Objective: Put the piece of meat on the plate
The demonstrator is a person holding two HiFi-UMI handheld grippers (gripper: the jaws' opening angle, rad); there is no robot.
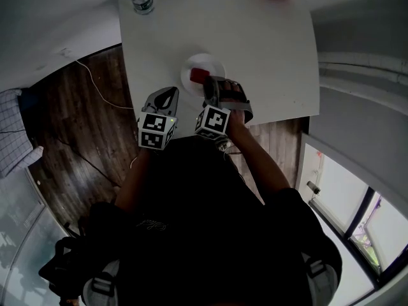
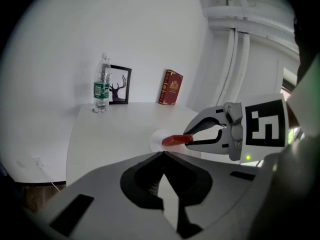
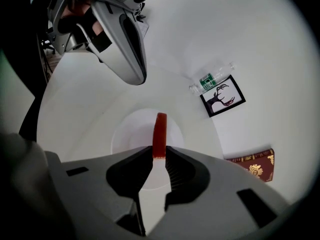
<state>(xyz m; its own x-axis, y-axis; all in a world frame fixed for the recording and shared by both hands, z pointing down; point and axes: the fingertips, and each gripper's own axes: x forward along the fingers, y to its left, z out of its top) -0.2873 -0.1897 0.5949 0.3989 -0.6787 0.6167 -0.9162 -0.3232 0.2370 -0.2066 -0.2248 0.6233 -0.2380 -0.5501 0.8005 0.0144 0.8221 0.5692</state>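
Two grippers hover over the near part of the white table (image 1: 268,37), though only one carries anything. The right gripper (image 3: 159,153) is clamped on one end of the red piece of meat (image 3: 160,129), holding it edge-up above the white plate (image 3: 125,134) (angled downward, presumably to lower it in). Whether the far tip touches the plate is unclear. The left gripper (image 2: 162,154), jaws together and empty, sits just beside, apparently out of the way.

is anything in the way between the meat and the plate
Nothing visible. The right gripper holds the piece of meat over the bare plate; the left gripper sits off to one side.
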